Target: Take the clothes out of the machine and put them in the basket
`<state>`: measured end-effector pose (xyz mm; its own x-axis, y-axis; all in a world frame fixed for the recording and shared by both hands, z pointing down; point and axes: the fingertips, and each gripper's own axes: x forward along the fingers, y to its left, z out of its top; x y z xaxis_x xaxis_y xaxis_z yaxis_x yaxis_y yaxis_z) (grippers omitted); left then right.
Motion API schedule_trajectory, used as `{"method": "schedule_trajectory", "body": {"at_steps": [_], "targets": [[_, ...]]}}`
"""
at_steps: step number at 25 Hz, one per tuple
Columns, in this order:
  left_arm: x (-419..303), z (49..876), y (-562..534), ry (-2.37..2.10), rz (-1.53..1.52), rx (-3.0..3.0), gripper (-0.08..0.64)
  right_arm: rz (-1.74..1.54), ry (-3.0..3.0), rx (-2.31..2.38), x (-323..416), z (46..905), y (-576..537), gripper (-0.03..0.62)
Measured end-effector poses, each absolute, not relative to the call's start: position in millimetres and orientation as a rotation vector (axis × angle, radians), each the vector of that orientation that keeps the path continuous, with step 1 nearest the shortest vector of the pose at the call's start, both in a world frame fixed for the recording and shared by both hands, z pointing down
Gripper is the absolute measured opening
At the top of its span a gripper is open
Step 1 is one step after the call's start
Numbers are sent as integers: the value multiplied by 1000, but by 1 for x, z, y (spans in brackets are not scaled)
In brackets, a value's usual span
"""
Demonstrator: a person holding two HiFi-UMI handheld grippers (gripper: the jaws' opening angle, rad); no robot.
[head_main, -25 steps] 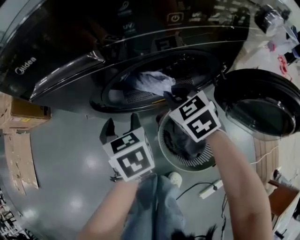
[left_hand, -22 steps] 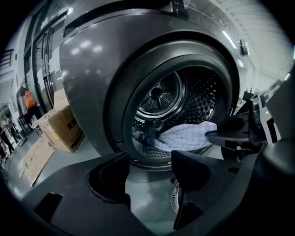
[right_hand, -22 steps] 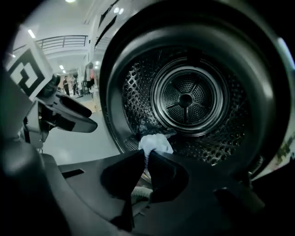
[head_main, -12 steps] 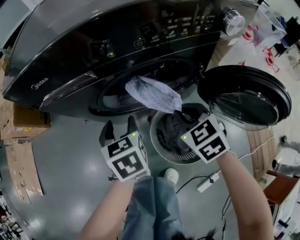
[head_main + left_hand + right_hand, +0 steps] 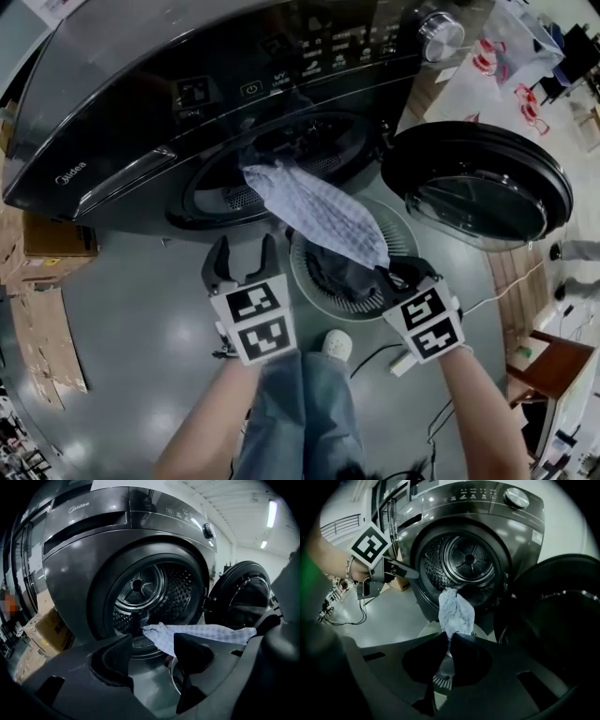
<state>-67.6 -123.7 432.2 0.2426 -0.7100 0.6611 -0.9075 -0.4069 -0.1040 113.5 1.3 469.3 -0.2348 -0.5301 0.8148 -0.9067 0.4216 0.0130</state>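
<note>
A pale checked garment (image 5: 319, 211) stretches from the washing machine's drum opening (image 5: 272, 159) down over the white slatted basket (image 5: 392, 234), which holds dark clothes. My right gripper (image 5: 389, 275) is shut on the garment's near end, at the basket's near right rim. In the right gripper view the cloth (image 5: 455, 613) rises from the closed jaws toward the drum (image 5: 468, 559). My left gripper (image 5: 244, 258) hovers open and empty over the floor, left of the basket; in its own view the garment (image 5: 201, 632) runs across behind the jaws.
The round machine door (image 5: 478, 192) stands swung open on the right. Cardboard boxes (image 5: 47, 244) sit at the left. A power strip and cable (image 5: 398, 361) lie on the grey floor by my shoe (image 5: 336, 345). A wooden piece (image 5: 548, 361) stands at the right.
My right gripper has drawn back from the drum mouth toward me and to the right, pulling the checked garment out over the basket. The left gripper rose slightly and stayed open.
</note>
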Motion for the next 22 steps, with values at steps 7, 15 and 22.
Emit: {"method": "schedule_trajectory", "body": {"at_steps": [7,15,22], "targets": [[-69,441,-120,-1485,946,2200,273,908,-1613,1043,127,531,63,25],[-81,455,-124,-1490,954,2163,273,1134,-1270,849,143,572,105,26],[-88,467,-127,-1471,954,2157,273,1228,-1514,898,95,598,70,451]]}}
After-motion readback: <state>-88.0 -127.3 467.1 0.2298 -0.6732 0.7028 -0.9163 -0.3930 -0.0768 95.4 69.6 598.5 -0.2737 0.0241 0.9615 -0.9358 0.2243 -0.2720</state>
